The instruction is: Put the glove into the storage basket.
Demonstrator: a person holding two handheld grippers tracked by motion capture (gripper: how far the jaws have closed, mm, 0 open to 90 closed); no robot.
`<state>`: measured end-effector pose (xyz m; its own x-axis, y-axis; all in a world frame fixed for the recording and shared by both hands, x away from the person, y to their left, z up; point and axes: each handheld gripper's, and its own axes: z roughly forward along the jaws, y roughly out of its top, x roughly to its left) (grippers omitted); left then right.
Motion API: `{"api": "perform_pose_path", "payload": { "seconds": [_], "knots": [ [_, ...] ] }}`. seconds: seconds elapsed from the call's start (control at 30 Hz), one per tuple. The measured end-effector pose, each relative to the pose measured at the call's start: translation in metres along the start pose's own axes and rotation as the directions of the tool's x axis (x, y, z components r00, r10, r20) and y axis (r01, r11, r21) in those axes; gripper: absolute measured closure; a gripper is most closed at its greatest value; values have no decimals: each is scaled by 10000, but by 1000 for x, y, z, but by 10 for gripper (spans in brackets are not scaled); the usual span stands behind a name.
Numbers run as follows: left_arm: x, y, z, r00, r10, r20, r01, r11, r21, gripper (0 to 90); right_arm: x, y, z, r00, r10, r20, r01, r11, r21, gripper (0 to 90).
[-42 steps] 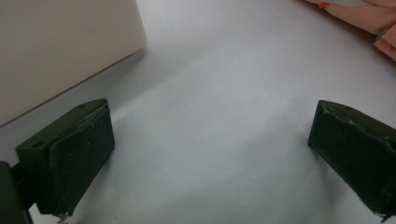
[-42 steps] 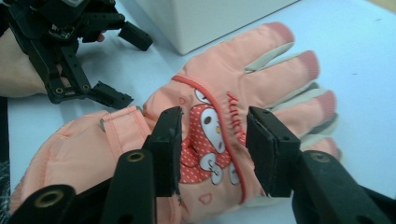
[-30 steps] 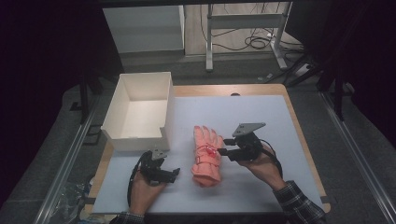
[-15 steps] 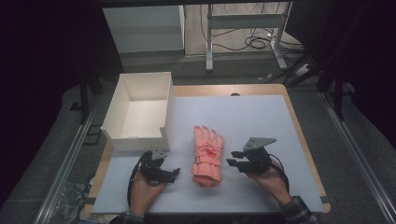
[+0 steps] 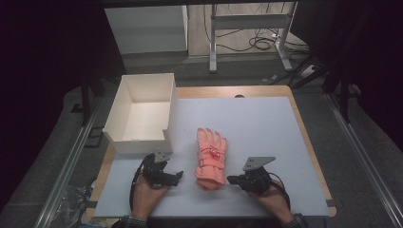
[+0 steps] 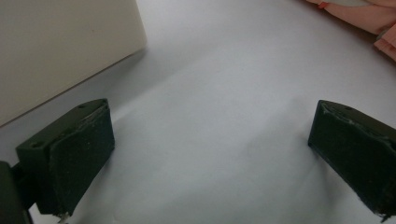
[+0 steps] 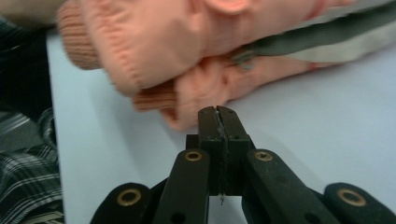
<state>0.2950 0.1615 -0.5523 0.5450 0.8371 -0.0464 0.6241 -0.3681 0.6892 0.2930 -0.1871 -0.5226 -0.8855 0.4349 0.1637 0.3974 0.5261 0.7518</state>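
The salmon-pink knitted gloves (image 5: 212,157) lie stacked as a pair on the pale grey bench (image 5: 266,123), just right of the open white cardboard box (image 5: 140,114), fingers pointing away from me and the ribbed cuffs toward my edge. That near-to-far long axis is what my next move turns on: I come at the pair from the side, so the easiest place to take hold is the cuff end, which sits closest to both my hands.

My right tongs (image 5: 231,179) lie right of the gloves at cuff level, tips pointing left at them and close beside the cuffs. In the right gripper view those tongs (image 7: 218,113) have just been closing and now stand fully together with nothing between the jaws, tips just short of the folded cuff (image 7: 156,100), perhaps brushing it; I cannot tell for certain.

My left tongs (image 5: 177,176) rest between the box and the gloves, near the box's front corner, pointing right toward the cuffs. In the left gripper view they (image 6: 210,154) stand wide apart over bare bench, the box wall (image 6: 60,51) at the left and a strip of pink glove (image 6: 369,18) at the far right.

The right hand seems slightly nearer to the cuffs, so I judge it leads, but it must open before it can grasp
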Motion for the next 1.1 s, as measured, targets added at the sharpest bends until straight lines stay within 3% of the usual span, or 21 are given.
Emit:
{"api": "perform_pose_path", "payload": {
  "seconds": [0.67, 0.9, 1.1],
  "knots": [
    [2, -1, -3, 9999, 59, 82, -60, 10000, 38, 16, 18, 12, 34, 9979, -423, -489, 438, 9986, 282, 879],
    [17, -12, -13, 9997, -230, -127, 231, 9997, 63, 12, 24, 19, 46, 9973, -468, -563, 486, 9984, 300, 874],
    [20, -15, -15, 10000, -15, -10, 15, 10000, 12, 13, 28, 31, 59, 9966, -650, -505, 665, 9974, 275, 872]
  ]
}}
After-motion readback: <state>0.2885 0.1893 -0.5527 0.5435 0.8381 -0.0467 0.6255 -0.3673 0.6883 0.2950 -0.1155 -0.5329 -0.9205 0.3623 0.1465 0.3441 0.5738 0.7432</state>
